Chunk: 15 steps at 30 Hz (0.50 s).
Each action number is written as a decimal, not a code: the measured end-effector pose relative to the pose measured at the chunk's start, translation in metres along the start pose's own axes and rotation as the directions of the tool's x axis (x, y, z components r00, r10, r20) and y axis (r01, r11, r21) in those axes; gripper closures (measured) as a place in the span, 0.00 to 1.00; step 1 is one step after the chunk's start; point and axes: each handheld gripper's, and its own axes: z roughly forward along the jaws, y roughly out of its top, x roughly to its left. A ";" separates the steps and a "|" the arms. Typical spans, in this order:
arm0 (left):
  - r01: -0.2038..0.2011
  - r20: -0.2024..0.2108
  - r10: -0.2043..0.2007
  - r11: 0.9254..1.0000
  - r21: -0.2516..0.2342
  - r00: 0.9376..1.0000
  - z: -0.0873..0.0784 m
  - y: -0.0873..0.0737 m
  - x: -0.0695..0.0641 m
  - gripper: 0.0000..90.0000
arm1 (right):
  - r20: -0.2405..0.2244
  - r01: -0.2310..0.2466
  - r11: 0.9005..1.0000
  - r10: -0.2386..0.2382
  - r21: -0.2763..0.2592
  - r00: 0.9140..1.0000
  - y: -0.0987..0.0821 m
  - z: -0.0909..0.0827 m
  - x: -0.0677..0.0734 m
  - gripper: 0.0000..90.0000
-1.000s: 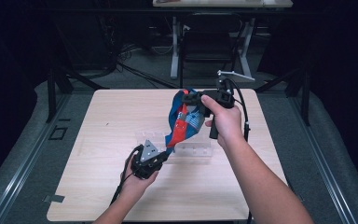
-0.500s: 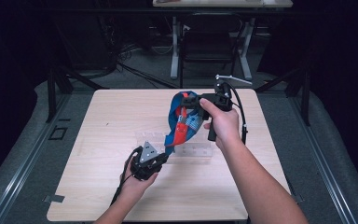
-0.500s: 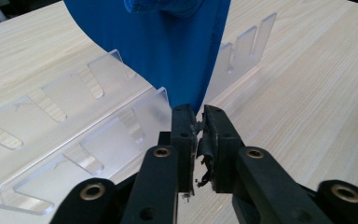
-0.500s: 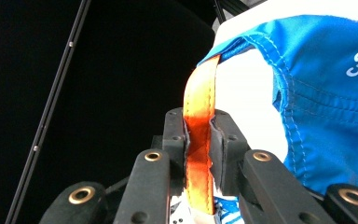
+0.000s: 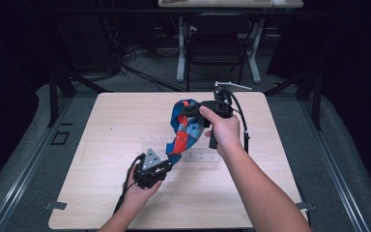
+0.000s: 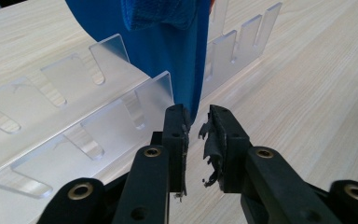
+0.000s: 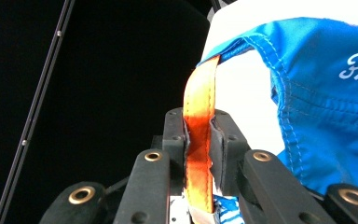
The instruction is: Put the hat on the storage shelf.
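While the right gripper (image 7: 199, 128) is clamping the orange strap (image 7: 199, 100) of the blue bag (image 5: 182, 126), the left gripper (image 6: 198, 122), jaws just parting around its hem, is risking snagging it on the clear rack (image 6: 98, 116) beyond.

Stitched blue cloth bag (image 5: 181, 126) with woven orange strap (image 7: 199, 135), clear glossy plastic rack (image 6: 74, 116), matt pale wood table (image 5: 101, 121)
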 end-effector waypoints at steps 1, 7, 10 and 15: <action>0.000 0.001 0.000 1.000 -0.003 1.000 -0.001 0.000 0.000 0.84 | 0.001 -0.002 1.000 0.002 -0.003 1.000 0.000 0.001 0.000 0.86; 0.008 -0.002 -0.008 1.000 0.003 1.000 -0.004 -0.003 0.003 0.79 | 0.019 -0.002 1.000 0.002 0.001 1.000 -0.001 0.001 -0.004 0.86; 0.020 -0.008 -0.020 1.000 0.001 1.000 -0.006 -0.004 0.005 0.73 | 0.030 0.000 1.000 -0.001 0.006 1.000 -0.002 0.001 -0.007 0.86; 0.022 -0.015 -0.022 1.000 0.002 1.000 -0.008 -0.005 0.007 0.70 | 0.038 0.004 1.000 -0.004 0.002 0.999 -0.002 -0.002 -0.009 0.86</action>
